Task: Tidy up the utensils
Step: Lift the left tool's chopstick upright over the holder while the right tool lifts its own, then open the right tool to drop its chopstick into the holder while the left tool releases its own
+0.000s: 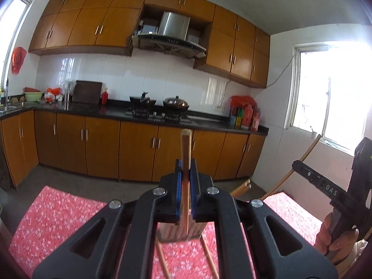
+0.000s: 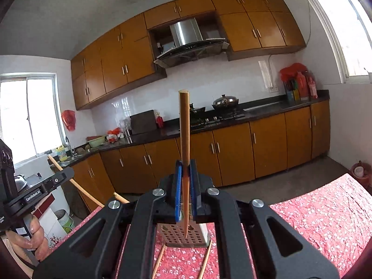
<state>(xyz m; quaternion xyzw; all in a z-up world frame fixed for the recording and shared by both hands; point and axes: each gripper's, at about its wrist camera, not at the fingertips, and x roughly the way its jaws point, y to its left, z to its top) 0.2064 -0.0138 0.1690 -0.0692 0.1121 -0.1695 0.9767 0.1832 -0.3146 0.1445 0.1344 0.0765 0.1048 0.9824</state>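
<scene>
My left gripper is shut on a wooden chopstick that stands nearly upright, its blunt end up. My right gripper is shut on another wooden chopstick, also upright, its pointed tip hanging over a perforated utensil holder. The same holder shows below the left gripper, partly hidden by its jaws. Two more chopsticks lie on the red floral tablecloth in front of the holder. Each view catches the other gripper at its edge, held by a hand.
A kitchen lies beyond the table: orange cabinets, a dark counter with a stove and pots, a sink at the left, bottles at the right. Chopsticks jut past the table's far edge.
</scene>
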